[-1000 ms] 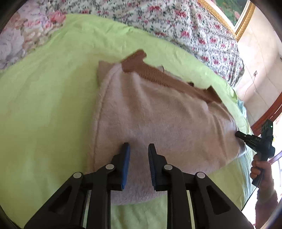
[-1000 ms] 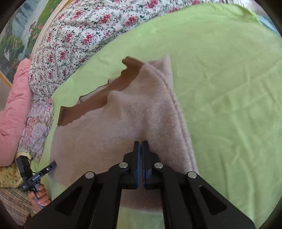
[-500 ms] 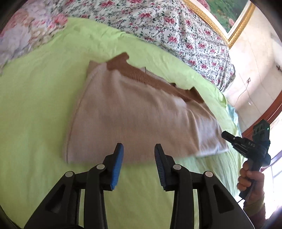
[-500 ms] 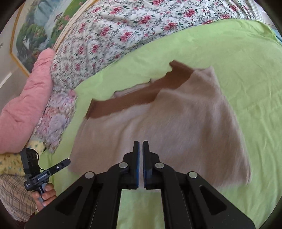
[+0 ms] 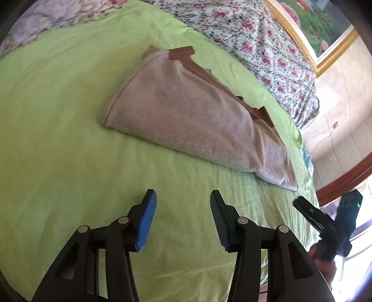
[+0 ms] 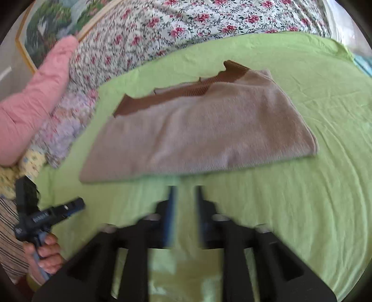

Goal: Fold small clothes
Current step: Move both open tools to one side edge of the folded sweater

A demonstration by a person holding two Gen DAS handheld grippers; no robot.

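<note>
The folded beige sweater [image 5: 193, 116] with a brown ribbed band lies flat on the green bedsheet [image 5: 58, 151], with a floral quilt [image 6: 186, 21] and a pink pillow [image 6: 34, 93] beyond it. It sits ahead of both grippers, untouched. The left gripper [image 5: 183, 218] is wide open and empty; the right gripper [image 6: 184, 209], blurred, is slightly parted and empty.

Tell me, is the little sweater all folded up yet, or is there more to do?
Nearly. Done: the beige sweater lies folded on the green sheet, brown trim showing along its far edge. In hand: nothing; the left gripper and right gripper are both open, off the cloth. Left: maybe another fold, though that's a guess.
</note>
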